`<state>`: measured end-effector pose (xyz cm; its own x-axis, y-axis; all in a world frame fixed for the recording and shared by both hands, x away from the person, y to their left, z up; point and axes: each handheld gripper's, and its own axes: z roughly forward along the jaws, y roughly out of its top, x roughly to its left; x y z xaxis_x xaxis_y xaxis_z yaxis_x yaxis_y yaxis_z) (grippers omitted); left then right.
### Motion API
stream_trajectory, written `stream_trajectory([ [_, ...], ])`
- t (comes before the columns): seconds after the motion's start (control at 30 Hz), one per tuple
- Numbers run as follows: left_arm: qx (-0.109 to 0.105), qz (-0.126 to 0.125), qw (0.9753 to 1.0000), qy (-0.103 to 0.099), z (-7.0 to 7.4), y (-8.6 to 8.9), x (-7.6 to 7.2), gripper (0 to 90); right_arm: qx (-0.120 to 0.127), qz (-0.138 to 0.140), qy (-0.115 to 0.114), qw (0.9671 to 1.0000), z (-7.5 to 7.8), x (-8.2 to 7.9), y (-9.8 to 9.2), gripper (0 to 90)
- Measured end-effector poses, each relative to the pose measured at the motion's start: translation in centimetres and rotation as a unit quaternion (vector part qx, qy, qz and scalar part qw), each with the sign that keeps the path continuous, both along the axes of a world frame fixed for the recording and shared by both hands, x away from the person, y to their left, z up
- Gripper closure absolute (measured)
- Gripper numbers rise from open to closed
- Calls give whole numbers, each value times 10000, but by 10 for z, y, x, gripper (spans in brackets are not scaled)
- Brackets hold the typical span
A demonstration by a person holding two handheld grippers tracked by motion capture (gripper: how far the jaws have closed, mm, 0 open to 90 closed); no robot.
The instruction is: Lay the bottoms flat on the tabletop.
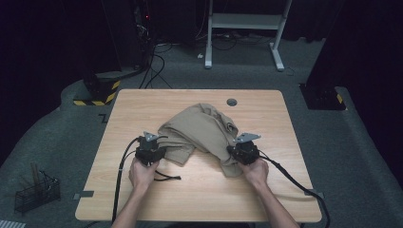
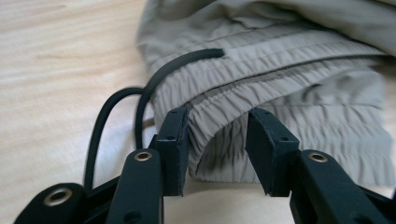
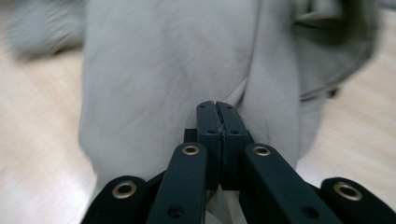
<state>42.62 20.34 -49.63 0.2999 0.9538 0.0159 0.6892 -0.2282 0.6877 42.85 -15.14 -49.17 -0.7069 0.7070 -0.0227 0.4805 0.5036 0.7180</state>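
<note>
Two grippers are working one garment: a pair of khaki trousers [image 1: 202, 130] lies bunched in the middle of the wooden table [image 1: 142, 102], with its elastic waistband [image 2: 280, 88] turned toward the person's left hand. A dark drawstring [image 2: 140, 100] trails out of that waistband and loops onto the bare wood just beside it.

The left gripper [image 2: 219, 149] has its jaws spread, one on each side of the gathered waistband edge, and the fabric fold sits between them but is not yet pinched. The right gripper [image 3: 217, 121] has its jaws pressed together. Cloth drapes right around its tips, yet from its own view I cannot see fabric actually caught in the seam between them, so I would not swear it has a grip.

As I read it, the step in hand is taking hold of the waistband on the left. To do that well, the person should push the jaws a little deeper so the whole thick elastic band sits inside, not just its lip, and keep the drawstring outside the bite so it doesn't get pulled crooked. Closing should come before any lift. The right side wants checking too: if it holds nothing, a pull from the left will simply drag the heap across the table.
</note>
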Motion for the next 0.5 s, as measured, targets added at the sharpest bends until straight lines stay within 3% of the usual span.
stream_trajectory([
  [0.07, 71, 159, 9998, 114, -3, 1, 12, 584, -71, 252, 19, 9997, -2, -12, 5, 893],
  [0.13, -39, 271, 9995, 173, -7, 4, 20, 539, 24, 525, 157, 9985, -6, -27, 10, 889],
  [0.17, -140, 312, 9993, 159, -6, 5, 20, 539, 24, 525, 157, 9985, -6, -27, 10, 889],
  [0.2, -236, 293, 9992, 148, -3, 5, 19, 484, 80, 495, 28, 9987, -4, -32, 9, 821],
  [0.23, -261, 173, 9995, 58, 5, 1, 11, 466, 149, 437, -81, 9989, -1, -33, 8, 753],
  [0.27, -261, 173, 9995, 58, 5, 1, 11, 441, 149, 437, -81, 9989, -1, -33, 8, 753],
  [0.33, -254, 4, 9996, -111, 14, -6, -1, 425, 371, 233, -318, 9985, 9, -33, 3, 650],
  [0.37, -327, -56, 9993, -155, 18, -9, -6, 406, 587, -69, -664, 9960, 21, -30, -3, 603],
  [0.4, -403, -135, 9989, -191, 21, -12, -10, 406, 587, -69, -664, 9960, 21, -30, -3, 603],
  [0.43, -480, -220, 9984, -183, 22, -15, -13, 394, 572, -323, -932, 9935, 32, -24, -7, 555],
  [0.47, -510, -314, 9981, -108, 23, -19, -13, 394, 572, -323, -932, 9935, 32, -24, -7, 555],
  [0.5, -565, -384, 9977, -7, 22, -24, -13, 384, 496, -572, -1085, 9912, 38, -16, -9, 526],
])
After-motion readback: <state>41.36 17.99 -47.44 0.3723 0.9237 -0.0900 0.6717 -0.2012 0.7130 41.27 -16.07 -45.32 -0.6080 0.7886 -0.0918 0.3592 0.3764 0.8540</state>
